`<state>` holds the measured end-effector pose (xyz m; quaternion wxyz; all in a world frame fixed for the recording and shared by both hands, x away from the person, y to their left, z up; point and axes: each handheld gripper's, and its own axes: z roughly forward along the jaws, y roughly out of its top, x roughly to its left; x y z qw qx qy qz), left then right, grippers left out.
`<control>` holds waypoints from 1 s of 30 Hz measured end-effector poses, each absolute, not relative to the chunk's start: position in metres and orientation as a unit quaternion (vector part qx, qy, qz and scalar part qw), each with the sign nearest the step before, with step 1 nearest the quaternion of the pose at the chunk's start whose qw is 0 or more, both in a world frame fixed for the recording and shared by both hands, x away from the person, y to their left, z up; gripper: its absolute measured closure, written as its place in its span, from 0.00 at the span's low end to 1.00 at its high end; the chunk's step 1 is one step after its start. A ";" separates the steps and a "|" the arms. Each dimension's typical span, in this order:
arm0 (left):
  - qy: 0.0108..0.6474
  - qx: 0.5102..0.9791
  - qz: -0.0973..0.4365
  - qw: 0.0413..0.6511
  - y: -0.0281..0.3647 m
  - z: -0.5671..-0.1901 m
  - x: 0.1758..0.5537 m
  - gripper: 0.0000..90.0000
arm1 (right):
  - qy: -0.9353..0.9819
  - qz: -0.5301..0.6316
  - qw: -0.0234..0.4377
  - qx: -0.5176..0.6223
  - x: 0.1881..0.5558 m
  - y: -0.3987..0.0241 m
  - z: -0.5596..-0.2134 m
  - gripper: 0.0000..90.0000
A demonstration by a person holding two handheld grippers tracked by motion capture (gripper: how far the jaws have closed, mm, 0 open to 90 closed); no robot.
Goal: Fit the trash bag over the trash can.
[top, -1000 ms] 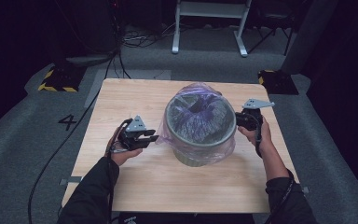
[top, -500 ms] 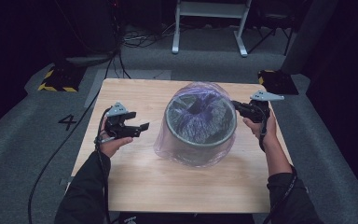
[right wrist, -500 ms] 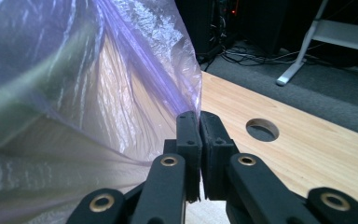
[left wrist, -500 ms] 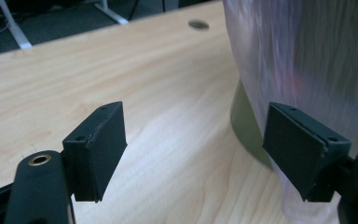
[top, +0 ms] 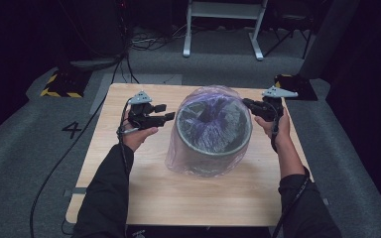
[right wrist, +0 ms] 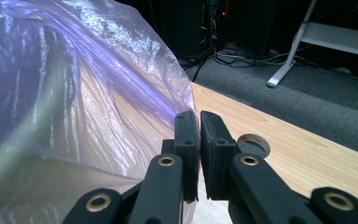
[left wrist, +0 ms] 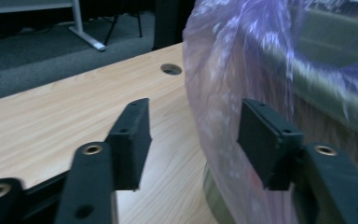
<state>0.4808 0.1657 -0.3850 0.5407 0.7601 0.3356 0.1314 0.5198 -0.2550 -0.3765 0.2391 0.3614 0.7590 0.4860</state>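
Observation:
A grey round bin (top: 211, 148) lined with a thin purple plastic bag (top: 213, 96) stands mid-table. My left gripper (top: 166, 111) hovers at the bin's left side, open. In the left gripper view, the gripper (left wrist: 193, 135) has its jaws on either side of the bag's (left wrist: 233, 56) outer film without pressing it, and they have just been closing. The bin's rim (left wrist: 326, 88) shows through the film. My right gripper (top: 245, 103) is at the bin's right rim. In the right gripper view, this gripper (right wrist: 198, 126) is shut on a fold of the bag (right wrist: 74, 93), which it pulls taut.
The wooden table (top: 178, 198) has a round cable hole (left wrist: 171, 69) beyond the bin. A white metal frame (top: 223, 29) and cables lie on the floor behind. A yellow-black block (top: 59, 85) and a floor mark "4" (top: 73, 130) sit left of the table.
My left gripper let go at the bin's side, swung out left with its jaws wide, then came back up toward the bag. The right gripper rose slightly with the bag's edge.

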 end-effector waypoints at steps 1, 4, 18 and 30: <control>0.332 0.761 0.129 0.542 0.164 -0.384 0.482 0.54 | 0.760 0.484 0.238 0.362 0.522 -0.254 -0.377 0.95; 0.321 0.762 0.120 0.549 0.158 -0.383 0.488 0.66 | 0.761 0.484 0.234 0.365 0.525 -0.251 -0.378 0.95; 0.309 0.748 0.142 0.569 0.153 -0.368 0.492 0.68 | 0.762 0.478 0.232 0.370 0.531 -0.246 -0.385 0.95; 0.286 0.742 0.165 0.583 0.134 -0.331 0.489 0.32 | 0.763 0.478 0.238 0.365 0.531 -0.241 -0.377 0.95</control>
